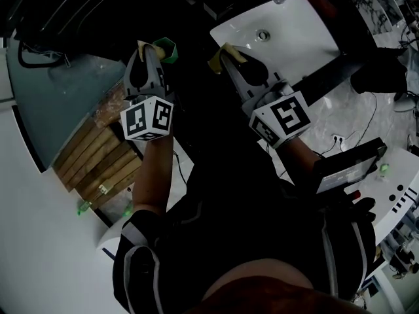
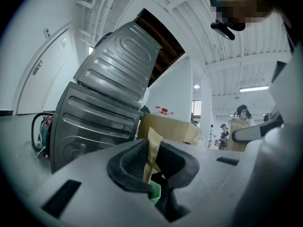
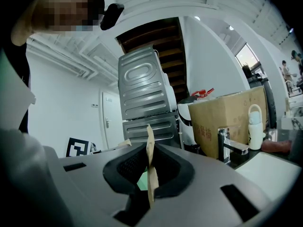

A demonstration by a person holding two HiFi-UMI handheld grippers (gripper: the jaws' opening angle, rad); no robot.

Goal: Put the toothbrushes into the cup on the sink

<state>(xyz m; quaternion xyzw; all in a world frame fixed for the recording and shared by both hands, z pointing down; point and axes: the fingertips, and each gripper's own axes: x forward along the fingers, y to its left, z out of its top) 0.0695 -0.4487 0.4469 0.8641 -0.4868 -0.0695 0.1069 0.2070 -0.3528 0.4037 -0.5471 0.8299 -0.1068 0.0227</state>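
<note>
Both gripper views, background: tall grey ribbed metal cabinet (image 2: 113, 93), at 10 o'clock in the left gripper view, at 12 o'clock in the right gripper view.

Head view, 1 o'clock: white sink (image 1: 298, 28), basin bare.

Head view, 8 o'clock: stack of wooden slats (image 1: 98, 159), beneath the left forearm.

Right gripper view, 3 o'clock: cardboard box (image 3: 227, 117), behind the tap.

Left gripper (image 1: 157, 46): 11 o'clock from head-view centre, pointing level, marker cube (image 1: 148, 118) facing the camera. Tips well short of the sink, off its 9 o'clock side.

Right gripper (image 1: 226, 52): 12 o'clock from head-view centre, also level, second marker cube (image 1: 283, 118) behind it. Tips just beside the sink's near corner; over the rim or not, cannot tell.

Left jaws pinching the left toothbrush packet (image 2: 154, 148): flat tan paper sleeve, standing on edge, upper end poking out above the dark pads, a green part visible just below it.

Right jaws pinching the right toothbrush packet (image 3: 150, 150): same tan sleeve, on edge, upright, squeezed thin between the pads, a bit of green behind it.

Chrome tap (image 3: 231, 147) at 3 o'clock in the right gripper view, with a white bottle (image 3: 255, 122) just beside it.

Drain (image 1: 262, 35) in the sink, at 12 o'clock from the right gripper's tips.
</note>
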